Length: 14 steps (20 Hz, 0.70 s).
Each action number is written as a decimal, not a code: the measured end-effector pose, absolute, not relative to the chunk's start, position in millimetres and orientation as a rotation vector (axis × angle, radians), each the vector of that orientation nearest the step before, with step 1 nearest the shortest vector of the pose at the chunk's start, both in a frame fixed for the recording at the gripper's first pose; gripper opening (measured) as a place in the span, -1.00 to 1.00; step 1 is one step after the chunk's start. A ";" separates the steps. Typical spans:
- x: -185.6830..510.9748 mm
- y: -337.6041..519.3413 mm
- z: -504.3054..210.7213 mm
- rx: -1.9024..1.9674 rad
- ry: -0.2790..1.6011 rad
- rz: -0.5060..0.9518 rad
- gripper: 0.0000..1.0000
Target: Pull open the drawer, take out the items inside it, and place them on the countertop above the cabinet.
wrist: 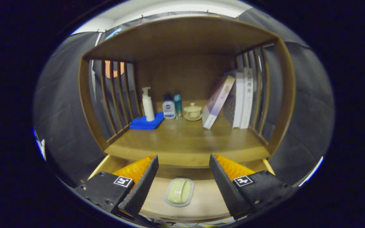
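Gripper fingers spread wide, gripping nothing, above open wooden drawer. Pale green oval soap in clear dish inside drawer, between fingers, untouched.

walls: black cloth beyond both fingers' sides;
furniture: wooden cabinet, slatted side panels, ahead;
ceiling: white

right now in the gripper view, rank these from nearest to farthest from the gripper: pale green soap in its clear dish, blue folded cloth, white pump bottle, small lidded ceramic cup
The gripper is open.
1. Pale green soap in its clear dish, in the open drawer between the fingers.
2. Blue folded cloth, on the countertop, beyond the left finger.
3. White pump bottle, standing on the cloth's far end.
4. Small lidded ceramic cup, at the back, centre.
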<state>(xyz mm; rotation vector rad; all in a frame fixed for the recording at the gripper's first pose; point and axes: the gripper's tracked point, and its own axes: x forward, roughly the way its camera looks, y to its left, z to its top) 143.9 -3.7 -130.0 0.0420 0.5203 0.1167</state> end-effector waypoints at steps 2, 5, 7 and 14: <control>152.6 2.5 -154.5 0.013 0.617 0.123 1.00; 150.4 7.1 -188.8 -0.001 0.771 0.136 1.00; 149.0 8.6 -206.3 0.021 0.864 0.134 1.00; 151.5 10.2 -253.4 0.028 1.092 0.108 0.97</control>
